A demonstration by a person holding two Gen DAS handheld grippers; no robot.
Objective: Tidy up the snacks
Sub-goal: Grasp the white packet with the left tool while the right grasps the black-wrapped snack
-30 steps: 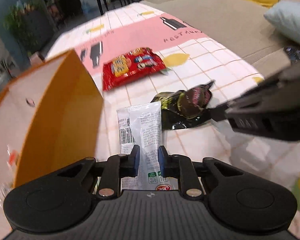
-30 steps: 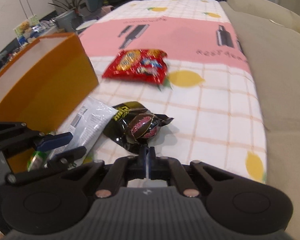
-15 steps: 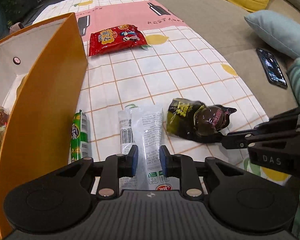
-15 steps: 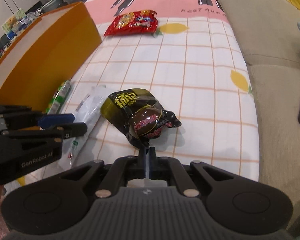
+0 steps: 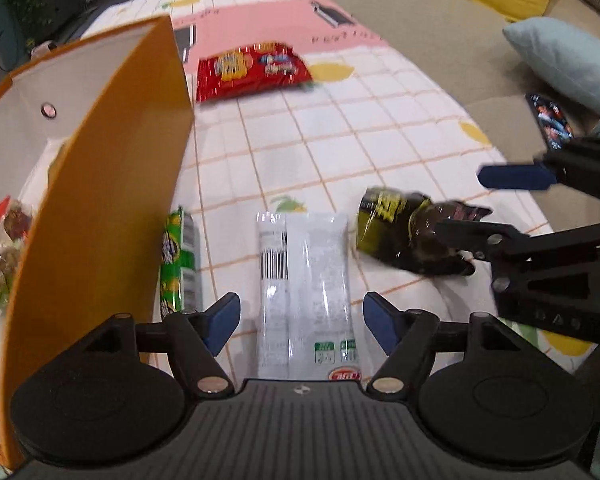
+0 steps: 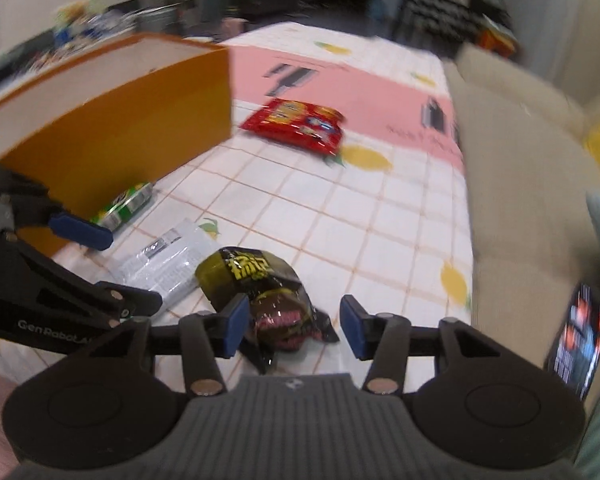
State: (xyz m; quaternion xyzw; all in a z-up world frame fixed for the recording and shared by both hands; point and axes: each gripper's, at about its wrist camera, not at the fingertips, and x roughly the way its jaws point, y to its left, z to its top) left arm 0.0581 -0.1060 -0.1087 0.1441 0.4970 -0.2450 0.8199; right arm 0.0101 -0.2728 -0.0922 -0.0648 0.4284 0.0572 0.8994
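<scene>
At lower centre, the left claw point(image 5: 302, 318) gapes wide around a clear plastic snack packet point(image 5: 304, 276); the right claw point(image 6: 294, 326) spreads wide around a crinkled black snack bag point(image 6: 260, 292), bare desk point(image 6: 380, 220) beyond.

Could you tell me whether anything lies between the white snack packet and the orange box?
Yes: a green snack stick lies on the tablecloth between the white snack packet and the orange box, right beside the box's wall.
</scene>
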